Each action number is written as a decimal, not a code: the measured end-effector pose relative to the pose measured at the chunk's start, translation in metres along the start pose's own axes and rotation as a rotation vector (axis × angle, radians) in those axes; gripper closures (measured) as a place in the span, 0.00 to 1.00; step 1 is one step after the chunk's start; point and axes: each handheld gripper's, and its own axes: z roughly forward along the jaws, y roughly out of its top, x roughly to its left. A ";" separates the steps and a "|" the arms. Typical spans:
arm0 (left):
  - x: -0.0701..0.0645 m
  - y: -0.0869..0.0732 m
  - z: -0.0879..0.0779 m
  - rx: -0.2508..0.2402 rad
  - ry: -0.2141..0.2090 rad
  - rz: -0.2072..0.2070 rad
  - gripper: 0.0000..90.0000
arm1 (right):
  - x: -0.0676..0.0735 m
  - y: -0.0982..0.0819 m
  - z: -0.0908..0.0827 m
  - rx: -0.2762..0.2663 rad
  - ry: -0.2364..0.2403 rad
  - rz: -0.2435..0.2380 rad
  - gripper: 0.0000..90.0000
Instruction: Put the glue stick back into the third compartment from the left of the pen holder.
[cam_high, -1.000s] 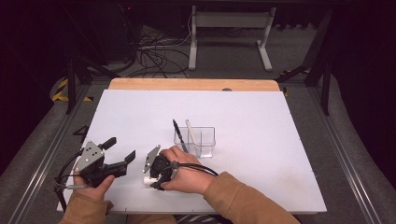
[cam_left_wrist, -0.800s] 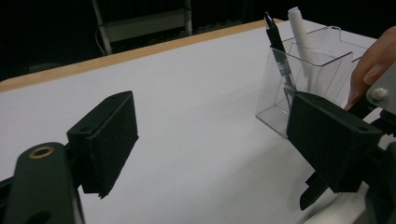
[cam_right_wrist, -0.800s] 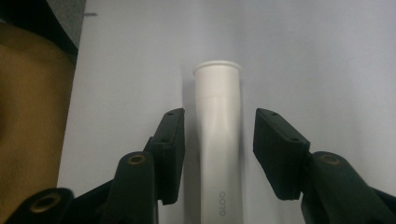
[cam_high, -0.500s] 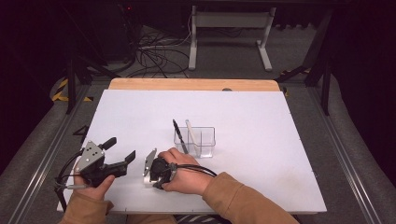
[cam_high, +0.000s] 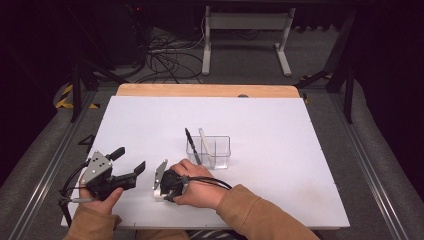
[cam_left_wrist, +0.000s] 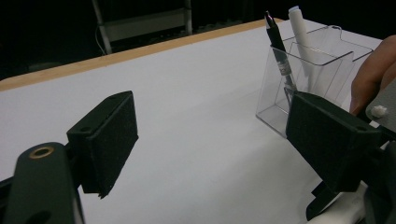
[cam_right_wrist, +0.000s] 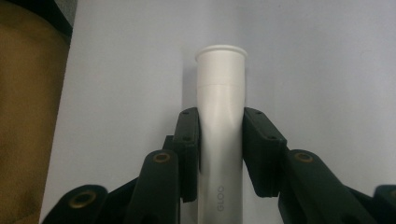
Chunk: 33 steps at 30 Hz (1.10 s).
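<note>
**White glue stick gripped, transfer to the holder still ahead**

The right claw (cam_right_wrist: 219, 154) has just been closing, and its pads are seen pressed on both sides of the white cylindrical glue stick (cam_right_wrist: 220, 93), which lies flat on the white tabletop (cam_high: 310, 150). The lift and placing into the clear plastic holder (cam_high: 220, 152) are judged outstanding. The left claw (cam_left_wrist: 210, 149) is held wide open and empty.

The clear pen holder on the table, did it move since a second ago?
No. The clear pen holder sits at the same spot on the white table, with the black pen and white pen leaning in it as before.
</note>
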 end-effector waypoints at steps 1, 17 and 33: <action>0.000 0.000 0.000 0.000 0.000 0.001 0.20 | 0.000 0.000 0.000 0.000 -0.001 0.001 0.76; 0.000 0.000 -0.001 -0.005 0.001 -0.003 0.20 | 0.003 0.000 -0.018 -0.060 -0.026 0.012 0.77; 0.001 0.001 -0.002 -0.010 0.004 -0.003 0.20 | 0.008 -0.003 -0.043 -0.145 -0.047 0.052 0.77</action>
